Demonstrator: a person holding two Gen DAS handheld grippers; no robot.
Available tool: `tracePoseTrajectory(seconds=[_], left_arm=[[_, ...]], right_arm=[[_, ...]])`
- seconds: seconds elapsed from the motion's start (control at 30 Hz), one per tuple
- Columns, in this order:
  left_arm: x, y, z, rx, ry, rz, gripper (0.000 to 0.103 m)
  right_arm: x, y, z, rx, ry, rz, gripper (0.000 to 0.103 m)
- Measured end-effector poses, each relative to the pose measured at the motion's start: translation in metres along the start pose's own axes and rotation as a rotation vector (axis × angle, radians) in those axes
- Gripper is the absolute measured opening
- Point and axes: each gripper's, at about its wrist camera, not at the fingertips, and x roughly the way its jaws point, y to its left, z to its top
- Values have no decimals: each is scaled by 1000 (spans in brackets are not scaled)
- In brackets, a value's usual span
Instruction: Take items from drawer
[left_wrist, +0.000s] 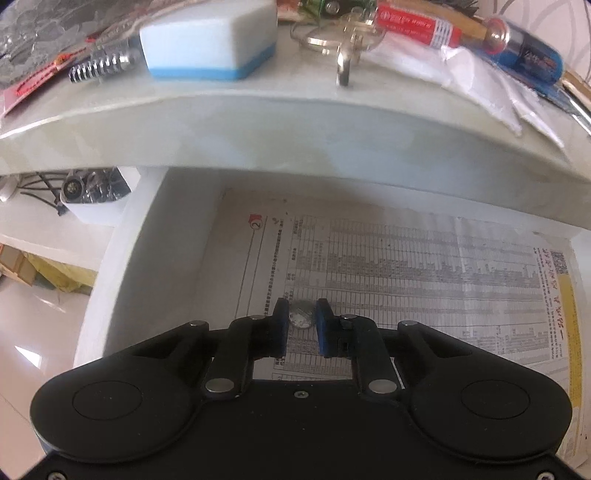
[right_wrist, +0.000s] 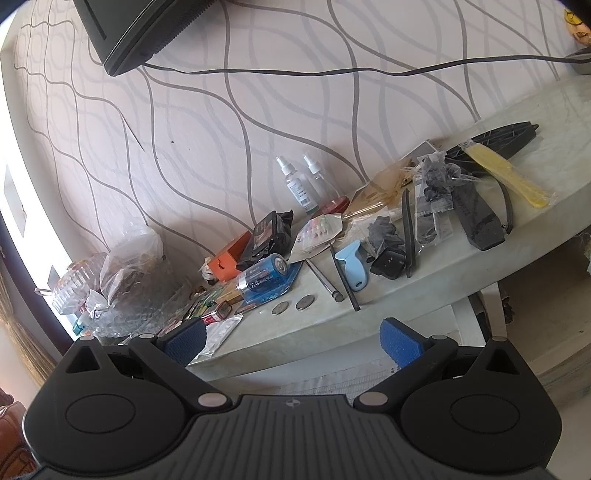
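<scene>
Left wrist view: the left gripper (left_wrist: 301, 317) has its blue ribbed pads pinching a small round silvery coin (left_wrist: 301, 318) by its rim, just above the printed paper (left_wrist: 406, 266) lining the white drawer (left_wrist: 147, 229). So the pick looks done; next comes a careful lift over the drawer's edge up to the smooth pale desk (left_wrist: 295, 122), keeping that thin, slippery disc from twisting out. Right wrist view: the right gripper (right_wrist: 291, 343) hangs wide open and empty before the cluttered desk, where two flat coins (right_wrist: 293, 305) already lie beside a blue battery (right_wrist: 264, 280)
</scene>
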Motion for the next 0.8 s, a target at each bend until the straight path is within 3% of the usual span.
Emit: tracePoseTrajectory(seconds=[0.33,0.57,0.67,0.8], left_arm=[[-54,-12,-1,86,-3,-95,15],[-143,-56,17,241,-201,-176,15],[-151,-75,33,282,-274,-197,15],[-132,-94,54,285,-285,-220,15]], right_arm=[[0,-1,1,10,2,-5,103],[1,-2,0,15,10,-11,103],[3,6,-3,-35,32,-16,103],[15,22,-10,-140,127,-14,103]])
